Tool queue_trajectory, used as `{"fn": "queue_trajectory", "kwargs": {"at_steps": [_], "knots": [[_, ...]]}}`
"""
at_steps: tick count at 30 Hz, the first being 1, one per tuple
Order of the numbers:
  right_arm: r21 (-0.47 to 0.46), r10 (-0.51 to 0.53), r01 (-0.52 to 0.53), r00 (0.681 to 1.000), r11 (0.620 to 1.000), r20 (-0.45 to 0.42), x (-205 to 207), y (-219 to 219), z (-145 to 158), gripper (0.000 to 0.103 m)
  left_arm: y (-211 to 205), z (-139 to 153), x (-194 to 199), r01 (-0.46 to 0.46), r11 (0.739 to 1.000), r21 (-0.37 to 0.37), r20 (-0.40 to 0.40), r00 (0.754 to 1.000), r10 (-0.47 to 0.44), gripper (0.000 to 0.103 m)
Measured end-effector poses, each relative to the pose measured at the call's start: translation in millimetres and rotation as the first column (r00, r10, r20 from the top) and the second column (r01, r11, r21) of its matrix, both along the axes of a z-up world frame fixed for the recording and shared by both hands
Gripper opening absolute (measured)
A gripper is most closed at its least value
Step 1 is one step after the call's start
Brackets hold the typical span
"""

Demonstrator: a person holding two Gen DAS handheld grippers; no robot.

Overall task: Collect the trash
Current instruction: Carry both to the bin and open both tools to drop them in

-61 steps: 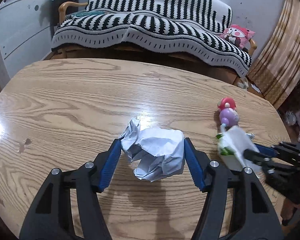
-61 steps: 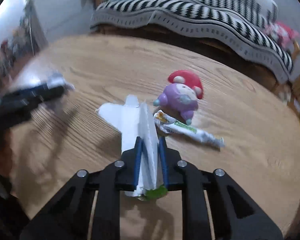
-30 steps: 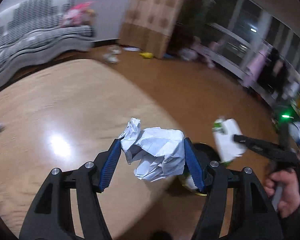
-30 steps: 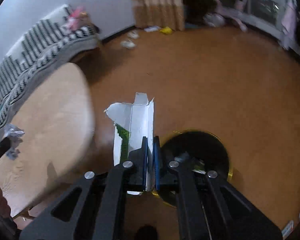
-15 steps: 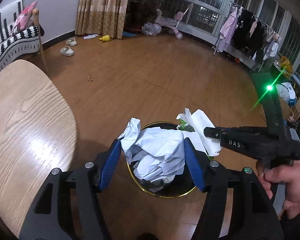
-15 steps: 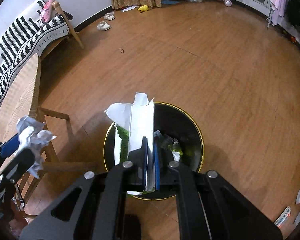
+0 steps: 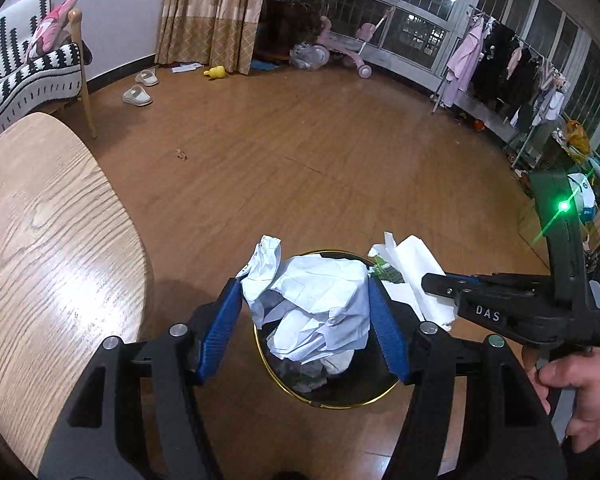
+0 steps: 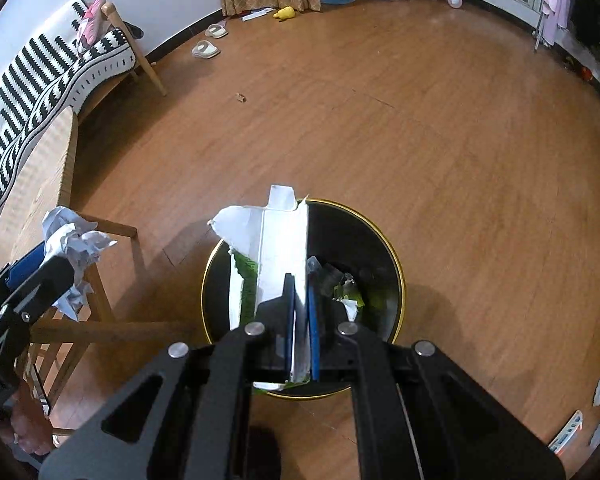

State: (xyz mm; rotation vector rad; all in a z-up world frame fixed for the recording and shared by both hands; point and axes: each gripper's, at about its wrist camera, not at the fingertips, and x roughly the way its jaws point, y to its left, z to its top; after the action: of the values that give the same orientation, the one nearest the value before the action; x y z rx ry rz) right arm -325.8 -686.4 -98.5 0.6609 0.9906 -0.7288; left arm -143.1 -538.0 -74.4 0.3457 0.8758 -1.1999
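A crumpled white paper ball (image 7: 314,300) sits between the blue pads of my left gripper (image 7: 305,294), which is shut on it above a black trash bin with a gold rim (image 7: 288,390). My right gripper (image 8: 300,286) is shut on a flattened white and green carton (image 8: 278,248) and hangs over the same bin (image 8: 392,252), which holds several scraps. In the left wrist view the right gripper (image 7: 428,280) comes in from the right with the carton (image 7: 410,268). The right wrist view shows the left gripper (image 8: 56,258) and paper ball (image 8: 74,246) at the left edge.
A wooden table (image 7: 40,240) stands left of the bin, with a wooden chair frame (image 8: 100,320) beside it. A striped sofa (image 8: 40,76), slippers (image 7: 138,94), curtains and a clothes rack (image 7: 500,60) lie further off on the wooden floor. A hand (image 7: 572,396) holds the right gripper.
Both grippers swung away from the table with their trash and came down over the bin. In the last half second they barely moved.
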Motion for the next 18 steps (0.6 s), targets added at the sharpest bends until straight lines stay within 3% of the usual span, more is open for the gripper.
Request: {"fn": "queue_trajectory", "kwargs": {"at_steps": [4,6,10,18], "knots": [[0.002,0.001,-0.001,1.0,1.0,0.011,0.7,-1.6,0.5,0.007,-2.6,-1.8,-1.1,0.0,1.0,0.004,-0.003,1.0,0.0,0.062],[0.004,0.008,-0.008,1.0,1.0,0.015,1.5,-0.5,0.0,0.015,-5.1,-2.7,-2.5,-0.001,1.0,0.007,-0.003,1.0,0.001,0.062],[-0.017,-0.007,0.007,1.0,1.0,0.026,-1.6,0.0,4.2,0.061,-8.2,-4.5,-5.4,-0.006,1.0,0.008,-0.006,1.0,0.006,0.062],[-0.036,-0.06,0.062,0.996,0.997,0.063,-12.7,-3.9,14.7,0.061,-21.4,-11.3,-14.6,0.02,1.0,0.013,-0.029,0.999,-0.019,0.063]]}}
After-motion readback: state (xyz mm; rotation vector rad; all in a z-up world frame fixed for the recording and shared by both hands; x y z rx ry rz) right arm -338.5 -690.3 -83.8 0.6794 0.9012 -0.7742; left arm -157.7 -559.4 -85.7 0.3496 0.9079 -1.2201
